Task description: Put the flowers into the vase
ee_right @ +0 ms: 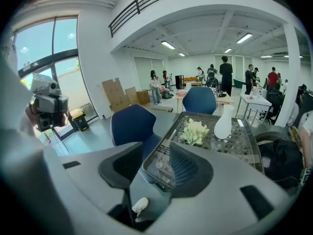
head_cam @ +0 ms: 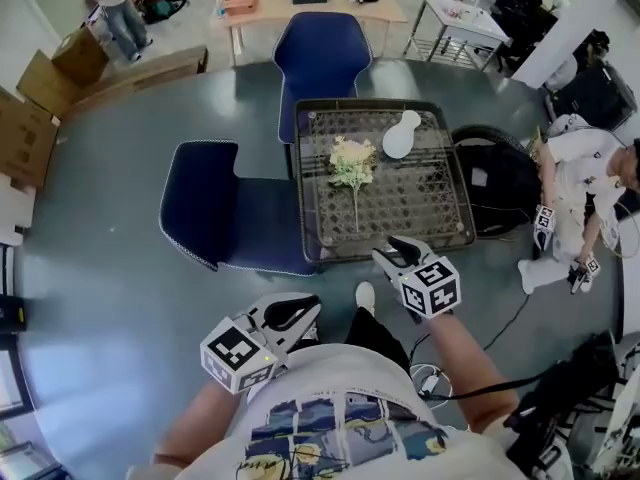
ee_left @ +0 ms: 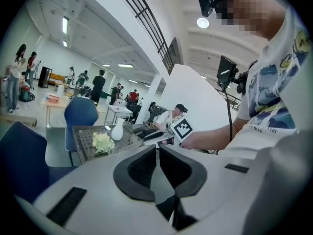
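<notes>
A bunch of pale yellow flowers [head_cam: 352,163] lies with its stem toward me on a low glass-topped wicker table [head_cam: 440,218]. A white vase [head_cam: 402,133] lies on its side just right of the blooms. My right gripper [head_cam: 392,250] hovers at the table's near edge, open, with nothing between its jaws. Through its view the flowers [ee_right: 194,131] and vase [ee_right: 223,124] lie ahead, well beyond the jaws. My left gripper [head_cam: 305,310] is lower left, off the table, its jaws together and empty. In its view the flowers [ee_left: 102,142] are far off.
Two blue chairs stand at the table, one behind it [head_cam: 322,53] and one at its left [head_cam: 215,213]. A black bag [head_cam: 495,183] and a person seated on the floor [head_cam: 580,178] are at the right. Cardboard boxes [head_cam: 40,98] line the left.
</notes>
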The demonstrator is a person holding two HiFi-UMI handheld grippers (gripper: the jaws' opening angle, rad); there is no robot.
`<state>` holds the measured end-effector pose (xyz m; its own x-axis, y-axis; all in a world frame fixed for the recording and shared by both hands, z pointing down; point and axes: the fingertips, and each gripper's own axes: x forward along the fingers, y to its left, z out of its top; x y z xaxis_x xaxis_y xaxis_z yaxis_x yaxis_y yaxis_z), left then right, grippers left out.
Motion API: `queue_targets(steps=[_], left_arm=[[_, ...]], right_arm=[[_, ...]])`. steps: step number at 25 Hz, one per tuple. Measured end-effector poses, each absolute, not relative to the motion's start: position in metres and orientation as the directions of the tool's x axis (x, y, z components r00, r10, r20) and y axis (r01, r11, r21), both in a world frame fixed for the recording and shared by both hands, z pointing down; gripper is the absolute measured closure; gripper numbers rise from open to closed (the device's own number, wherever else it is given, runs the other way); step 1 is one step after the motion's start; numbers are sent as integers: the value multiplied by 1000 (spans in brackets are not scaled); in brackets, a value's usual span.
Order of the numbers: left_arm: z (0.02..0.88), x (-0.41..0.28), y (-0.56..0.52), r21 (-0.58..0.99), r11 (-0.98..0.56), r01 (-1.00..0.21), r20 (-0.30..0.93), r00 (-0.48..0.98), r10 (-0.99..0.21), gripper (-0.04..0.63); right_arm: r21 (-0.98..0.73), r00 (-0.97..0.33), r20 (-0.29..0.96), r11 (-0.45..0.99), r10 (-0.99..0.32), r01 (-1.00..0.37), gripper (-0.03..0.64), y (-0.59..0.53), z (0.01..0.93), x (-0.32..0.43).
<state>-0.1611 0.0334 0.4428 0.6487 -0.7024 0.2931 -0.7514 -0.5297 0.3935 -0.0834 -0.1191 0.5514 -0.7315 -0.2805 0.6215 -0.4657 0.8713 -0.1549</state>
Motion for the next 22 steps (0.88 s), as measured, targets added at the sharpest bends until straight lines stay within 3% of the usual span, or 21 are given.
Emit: queue_targets(steps=[11,22], left_arm=[[445,-185,-45,398,-341,-852,366,488,-793,584],[448,-178,-116,402,-132,-906,469,328,-820,584]], right_arm=[[-258,-740,643,855,-196,-451,454,-298,610,-148],[-326,-701,704,827,-111,-459,377,-436,700,-206]])
